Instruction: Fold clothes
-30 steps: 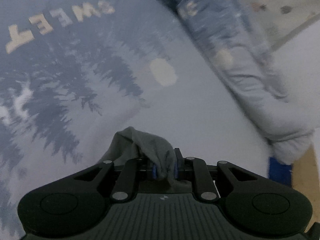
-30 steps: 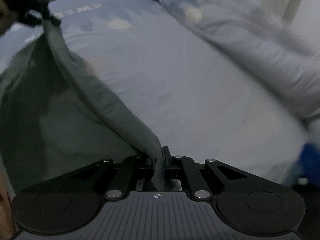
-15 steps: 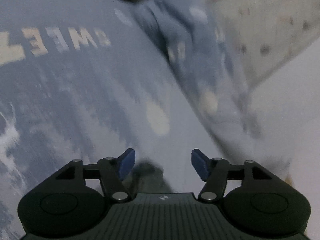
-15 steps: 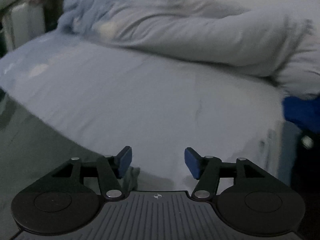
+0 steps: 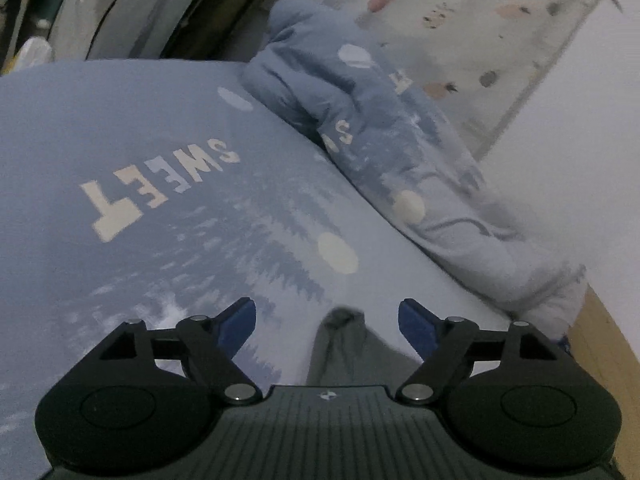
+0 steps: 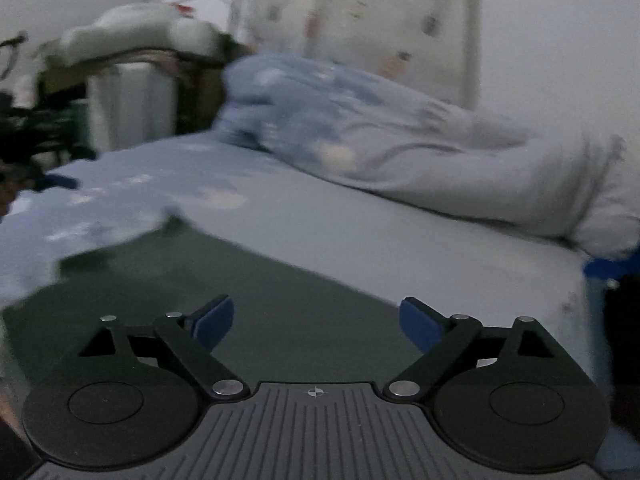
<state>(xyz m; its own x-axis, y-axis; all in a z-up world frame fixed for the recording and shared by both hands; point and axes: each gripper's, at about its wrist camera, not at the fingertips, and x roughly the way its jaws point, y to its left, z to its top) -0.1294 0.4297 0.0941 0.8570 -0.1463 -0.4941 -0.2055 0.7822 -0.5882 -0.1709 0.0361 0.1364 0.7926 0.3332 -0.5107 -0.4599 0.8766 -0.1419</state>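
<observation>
Lying flat — grey garment point(image 6: 248, 300) on bed point(image 6: 400, 248)

A dark grey-green garment point(image 6: 248, 300) lies spread flat on the pale blue printed bedsheet point(image 5: 120, 128).

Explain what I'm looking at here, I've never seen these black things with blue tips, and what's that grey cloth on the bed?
These are two hand-held grabbing tools, one in each of a person's hands, each with a camera looking forward along its two fingers. One picture comes from the left tool, the other from the right tool. Both look over a bed with a blue sheet printed "SWEET" and a bunched blue duvet. The grey garment lies on the sheet. Neither tool grips it: the jaws of both are opening, blue pads clear of the cloth.
</observation>
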